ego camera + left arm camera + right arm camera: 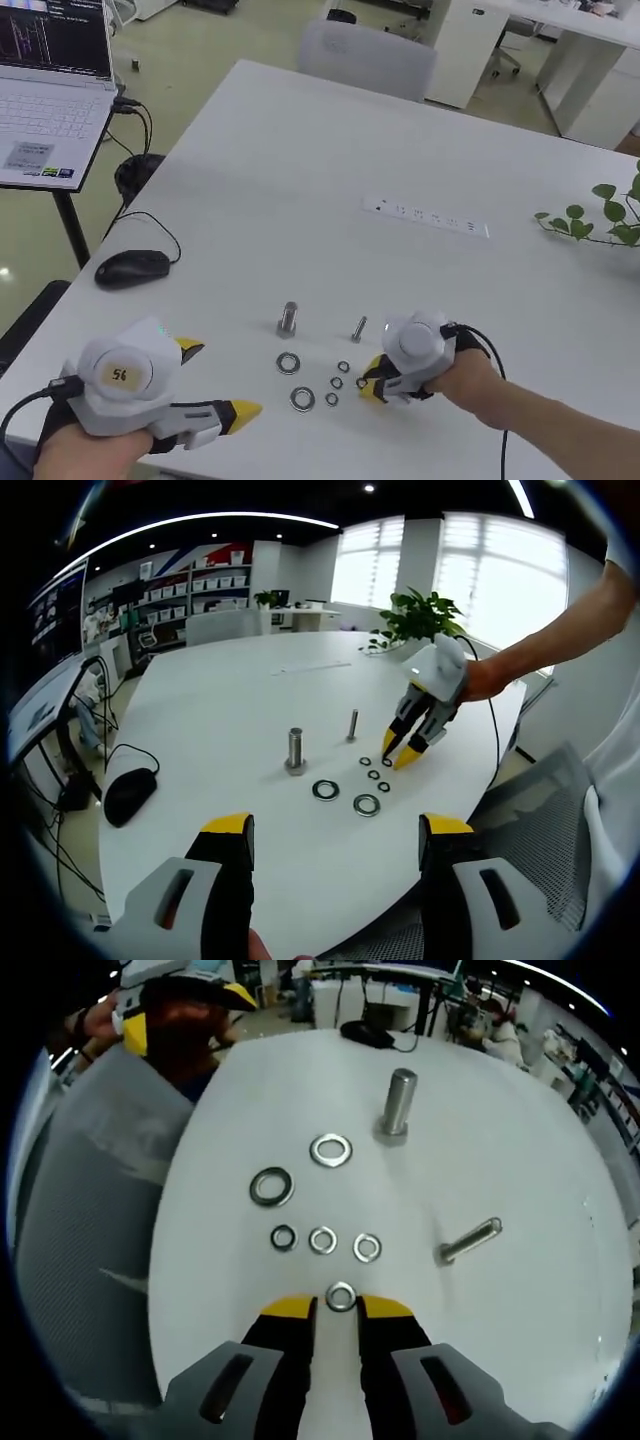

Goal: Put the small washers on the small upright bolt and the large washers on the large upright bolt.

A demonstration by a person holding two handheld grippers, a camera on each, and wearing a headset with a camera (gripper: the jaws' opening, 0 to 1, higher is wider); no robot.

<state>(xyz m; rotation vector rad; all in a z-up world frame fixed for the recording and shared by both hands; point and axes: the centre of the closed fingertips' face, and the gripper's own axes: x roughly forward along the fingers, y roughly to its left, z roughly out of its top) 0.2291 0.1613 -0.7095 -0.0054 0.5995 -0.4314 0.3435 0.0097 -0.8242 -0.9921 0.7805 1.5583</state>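
Just on the person's side of the small bolt [468, 1240], one small washer [341, 1296] lies flat on the bench [300, 170] with the right gripper [338, 1306] down at it. Its fingers [290, 1312] are drawn close on either side of the ring, though I cannot tell whether they pinch it or merely flank it. It looks a thin, hard, light metal ring, smooth and probably slippery, and lying flat it offers little to hold. I'd judge the outer edge, taken across its width at the very tips, the only real purchase, and that leaves the hole free to drop over the thread. Three more small washers [322, 1240] sit in a row a little farther from that bolt, with the two large washers [272, 1186] beyond them. The large bolt [397, 1100] stands upright off to the small bolt's side. The left gripper [215, 380] hovers farthest from the small bolt, its fingers spread wide and holding nothing.
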